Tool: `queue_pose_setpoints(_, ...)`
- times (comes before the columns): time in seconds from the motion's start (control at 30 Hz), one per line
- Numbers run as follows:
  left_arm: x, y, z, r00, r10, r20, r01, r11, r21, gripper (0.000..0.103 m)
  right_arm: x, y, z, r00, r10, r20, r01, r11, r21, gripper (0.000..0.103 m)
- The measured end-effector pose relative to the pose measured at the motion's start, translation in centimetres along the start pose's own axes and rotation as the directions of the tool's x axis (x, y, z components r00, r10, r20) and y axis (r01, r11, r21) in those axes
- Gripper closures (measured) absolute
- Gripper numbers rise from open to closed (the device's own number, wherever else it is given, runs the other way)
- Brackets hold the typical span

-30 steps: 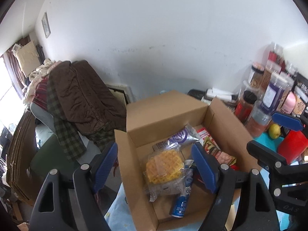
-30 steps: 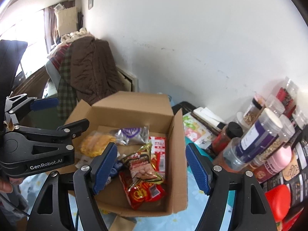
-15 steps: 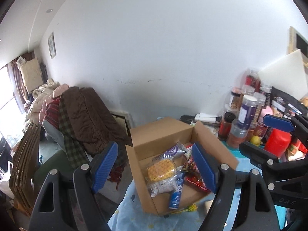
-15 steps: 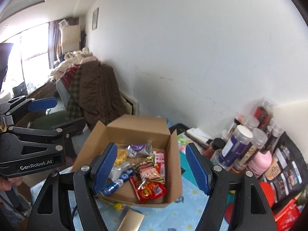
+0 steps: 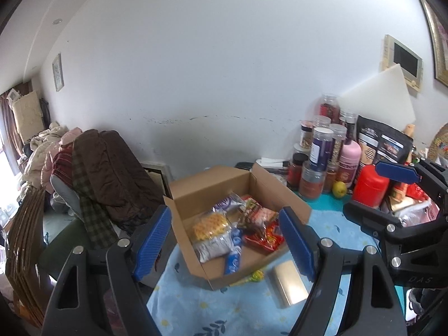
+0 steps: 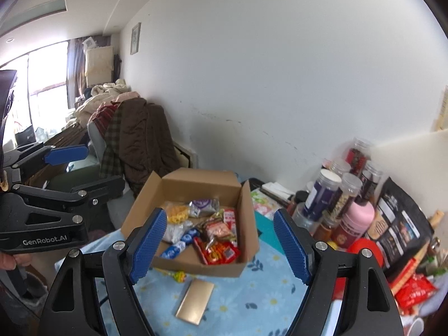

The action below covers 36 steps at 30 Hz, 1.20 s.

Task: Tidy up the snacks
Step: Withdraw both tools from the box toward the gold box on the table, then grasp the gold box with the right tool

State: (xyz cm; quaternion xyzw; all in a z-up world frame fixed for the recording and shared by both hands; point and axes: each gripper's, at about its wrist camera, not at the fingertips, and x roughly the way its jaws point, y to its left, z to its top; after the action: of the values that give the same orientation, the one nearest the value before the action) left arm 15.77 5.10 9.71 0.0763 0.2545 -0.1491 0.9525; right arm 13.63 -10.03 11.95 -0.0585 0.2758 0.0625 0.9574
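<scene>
An open cardboard box [image 5: 268, 187] [image 6: 247, 218] stands on the blue floral tablecloth [image 5: 243, 302]. It holds snack packs: a yellow waffle pack [image 5: 210, 224], a purple-and-silver pack [image 5: 224, 204], red packets [image 5: 266, 236] [image 6: 218, 252] and a blue-and-white pack [image 5: 232, 260]. My left gripper [image 5: 225, 243] is open and empty, held high above and in front of the box. My right gripper [image 6: 219, 245] is also open and empty, high above the box. A small yellow candy [image 6: 179, 275] lies in front of the box.
A flat gold slab [image 5: 289, 282] [image 6: 194, 303] lies on the cloth in front of the box. Jars, a pink bottle [image 5: 348, 159], a red container [image 5: 369, 184] and black bags [image 6: 397, 221] crowd the right. A chair with clothes [image 5: 106, 176] stands left.
Both grippers have pulled up and back from the box, so it looks smaller and the gold slab and candy have come into view. Both stay open.
</scene>
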Motion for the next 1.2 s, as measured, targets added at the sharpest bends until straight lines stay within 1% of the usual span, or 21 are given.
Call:
queue_pose_setpoints(0.27, -0.8, -0.7, -3.0, 0.999, -0.03, -0.017, 0.03, 0.999, 0.012, 0.024, -0.6, 1.3, -3.5, 0.999, 0.004, -0.033, -0.004, 1.0, 0.017, 0.023)
queue_pose_setpoints(0.4, -0.5, -0.9, -5.1, 0.997, -0.054, -0.051, 0.054, 0.999, 0.005, 0.024, -0.2, 2.1, -5.5, 0.998, 0.002, -0.063, -0.001, 1.0, 0.02, 0.023)
queue_pose_setpoints(0.57, 0.3, -1.0, -7.4, 0.993, -0.08, -0.091, 0.08, 0.997, 0.005, 0.024, 0.7, 2.8, -8.0, 0.994, 0.019, -0.105, -0.015, 0.999, 0.035, 0.023)
queue_pose_setpoints(0.73, 1.9, -1.0, -9.5, 0.984, -0.101, -0.148, 0.103, 0.995, 0.006, 0.024, 2.0, 3.4, -10.1, 0.989, 0.026, -0.143, -0.019, 0.999, 0.045, 0.023)
queue_pose_setpoints(0.93, 3.7, -0.8, -12.0, 0.969, -0.137, -0.204, 0.136, 0.991, -0.02, 0.024, 4.0, 4.0, -12.3, 0.98, 0.028, -0.196, -0.019, 0.999, 0.05, 0.023)
queue_pose_setpoints(1.1, 5.7, 0.1, -13.8, 0.955, -0.162, -0.248, 0.15, 0.986, -0.066, 0.024, 6.0, 4.1, -14.0, 0.969, 0.03, -0.245, -0.013, 0.997, 0.07, 0.023)
queue_pose_setpoints(1.2, 7.0, 0.6, -14.5, 0.949, -0.171, -0.263, 0.15, 0.984, -0.096, 0.024, 7.7, 3.8, -14.8, 0.959, 0.048, -0.279, -0.023, 0.995, 0.092, 0.023)
